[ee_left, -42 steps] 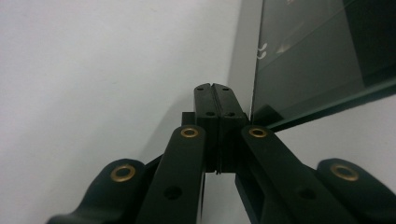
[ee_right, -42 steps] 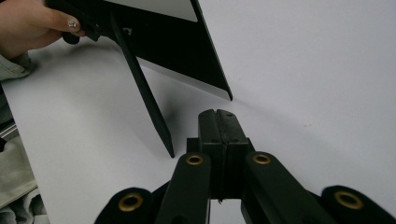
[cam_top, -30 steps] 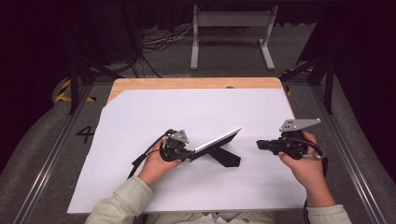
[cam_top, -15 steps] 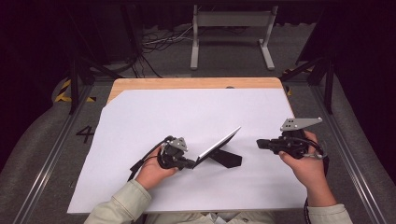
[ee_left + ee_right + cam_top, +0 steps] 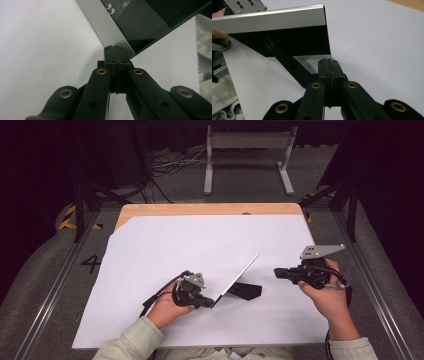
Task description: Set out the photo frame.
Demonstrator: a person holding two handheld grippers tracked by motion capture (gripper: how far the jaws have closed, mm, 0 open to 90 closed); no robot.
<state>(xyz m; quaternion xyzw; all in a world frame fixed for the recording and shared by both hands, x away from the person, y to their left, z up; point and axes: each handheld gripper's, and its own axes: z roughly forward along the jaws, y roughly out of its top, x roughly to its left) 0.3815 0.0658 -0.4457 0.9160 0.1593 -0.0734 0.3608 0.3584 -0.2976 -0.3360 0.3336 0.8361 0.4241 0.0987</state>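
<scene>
White sheet (image 5: 200, 245) bare | left tool (image 5: 206, 302) pinching tilted panel (image 5: 235, 281) | right tool (image 5: 278, 273) pressed together

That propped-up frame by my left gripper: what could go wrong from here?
1. The frame tilts on one thin black back leg; a push from the left gripper, shut at its lower corner, could tip it flat or fold the leg.
2. On the smooth white sheet the frame may slide rather than pivot.
3. The right gripper is shut and apart from the frame, so it likely cannot catch a fall.
</scene>
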